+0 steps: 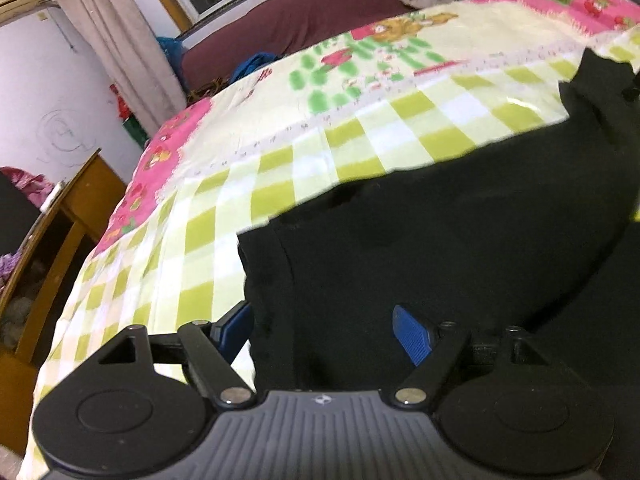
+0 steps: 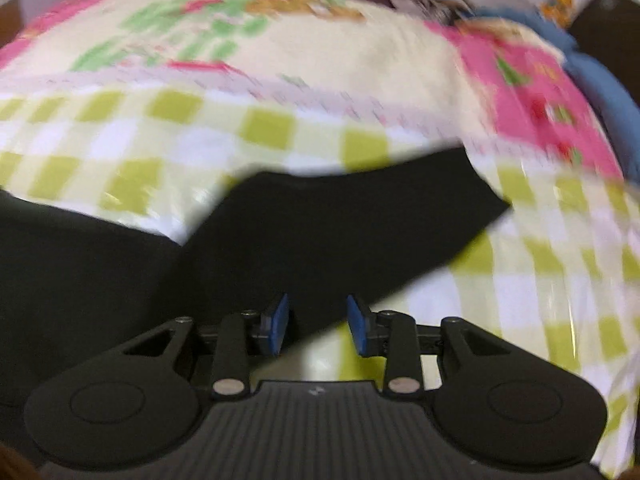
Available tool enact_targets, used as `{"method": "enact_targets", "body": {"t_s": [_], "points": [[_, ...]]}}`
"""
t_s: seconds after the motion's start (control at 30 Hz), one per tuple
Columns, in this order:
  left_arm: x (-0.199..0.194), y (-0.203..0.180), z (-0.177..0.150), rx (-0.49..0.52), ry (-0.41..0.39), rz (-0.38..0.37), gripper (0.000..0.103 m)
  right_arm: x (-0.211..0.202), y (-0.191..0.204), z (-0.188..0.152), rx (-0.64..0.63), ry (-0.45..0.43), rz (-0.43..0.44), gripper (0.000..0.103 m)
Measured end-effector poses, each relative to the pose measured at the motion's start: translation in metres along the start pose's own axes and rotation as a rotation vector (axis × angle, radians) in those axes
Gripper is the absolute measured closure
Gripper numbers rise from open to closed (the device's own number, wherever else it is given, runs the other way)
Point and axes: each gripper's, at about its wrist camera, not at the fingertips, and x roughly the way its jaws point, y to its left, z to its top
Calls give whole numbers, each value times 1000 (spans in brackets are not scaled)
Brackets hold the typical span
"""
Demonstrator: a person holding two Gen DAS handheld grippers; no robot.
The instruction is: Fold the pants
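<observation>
Black pants lie flat on a bed with a green-checked and pink sheet. In the left wrist view my left gripper is open, its blue pads spread wide on either side of the near left corner of the pants. In the right wrist view the pants show as one end with a slanted edge. My right gripper is open over the near edge of that end, its blue pads a moderate way apart with cloth between them.
A wooden shelf with clothes stands left of the bed. A maroon headboard or sofa, curtain and window are beyond it. Blue cloth lies at the bed's far right.
</observation>
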Motion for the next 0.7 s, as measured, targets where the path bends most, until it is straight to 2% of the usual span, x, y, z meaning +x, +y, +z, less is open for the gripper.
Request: {"method": "enact_targets", "body": {"t_s": [0.07, 0.17, 0.23, 0.27, 0.33, 0.4, 0.43, 0.53, 0.6, 0.63, 0.7], "points": [[14, 13, 7, -6, 1, -16, 13, -4, 20, 12, 1, -18, 67, 65], [32, 23, 17, 9, -8, -47, 13, 24, 49, 21, 18, 65, 79, 64], [44, 24, 24, 31, -15, -51, 13, 51, 56, 15, -11, 129, 1, 65], [52, 25, 26, 31, -10, -45, 13, 64, 55, 10, -49, 146, -55, 50], [76, 26, 30, 47, 20, 23, 13, 78, 43, 3, -81, 148, -93, 19], [99, 31, 31, 69, 55, 102, 12, 75, 29, 7, -59, 149, -74, 20], [104, 37, 32, 64, 59, 101, 12, 69, 26, 12, -65, 140, -78, 23], [107, 49, 40, 59, 53, 94, 12, 37, 38, 25, -208, 25, -39, 43], [95, 52, 45, 78, 17, 64, 12, 22, 49, 35, -292, -18, 91, 43], [89, 55, 48, 85, 6, 27, 12, 17, 56, 40, -325, -29, 168, 43], [81, 58, 53, 106, 2, -59, 12, 16, 71, 50, -408, -32, 268, 43]]}}
